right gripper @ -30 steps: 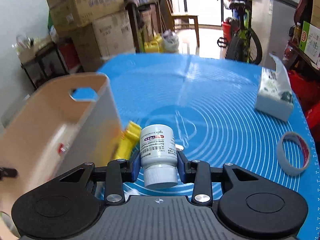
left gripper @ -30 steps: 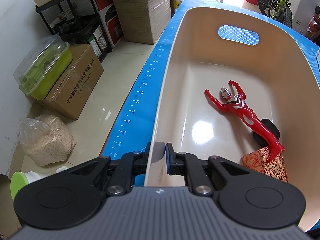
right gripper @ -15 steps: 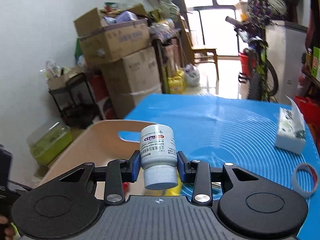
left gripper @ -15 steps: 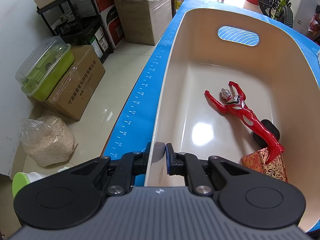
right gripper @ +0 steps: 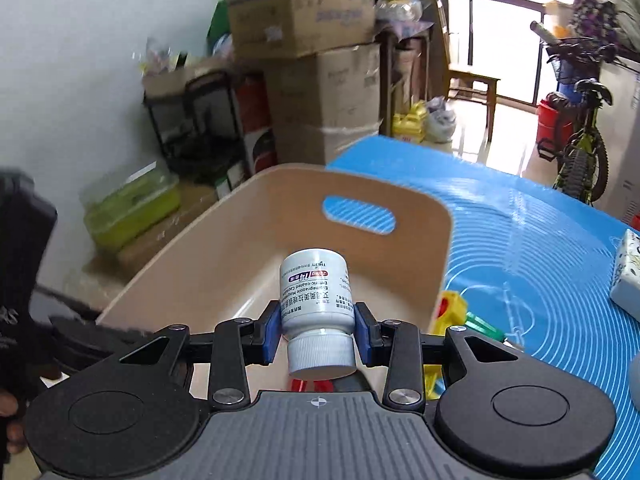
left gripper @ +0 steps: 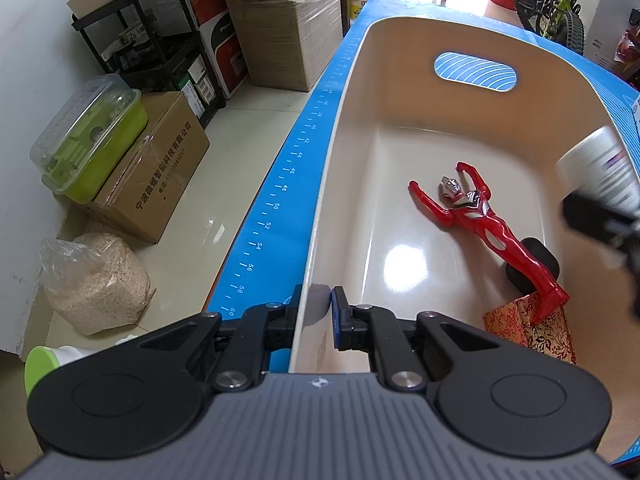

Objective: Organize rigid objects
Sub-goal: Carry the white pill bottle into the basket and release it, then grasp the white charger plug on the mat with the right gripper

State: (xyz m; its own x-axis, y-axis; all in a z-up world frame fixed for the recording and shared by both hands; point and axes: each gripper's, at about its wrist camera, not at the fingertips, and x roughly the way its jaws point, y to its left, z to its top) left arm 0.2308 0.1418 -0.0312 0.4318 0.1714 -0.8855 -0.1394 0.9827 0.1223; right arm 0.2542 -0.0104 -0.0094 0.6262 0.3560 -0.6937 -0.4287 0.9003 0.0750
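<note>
My left gripper is shut on the near rim of a beige plastic bin on the blue mat. Inside the bin lie a red hero figure, a black round object and a red patterned pouch. My right gripper is shut on a white pill bottle, cap toward the camera, held above the bin. In the left wrist view the bottle and right gripper enter over the bin's right wall.
A yellow toy and a green piece lie on the blue mat beside the bin. A tissue pack sits at the right. Cardboard boxes, a shelf and a bicycle stand beyond the table.
My right gripper has carried the pill bottle left from over the mat to above the bin; it now shows in the left wrist view. The left gripper still holds the rim.
</note>
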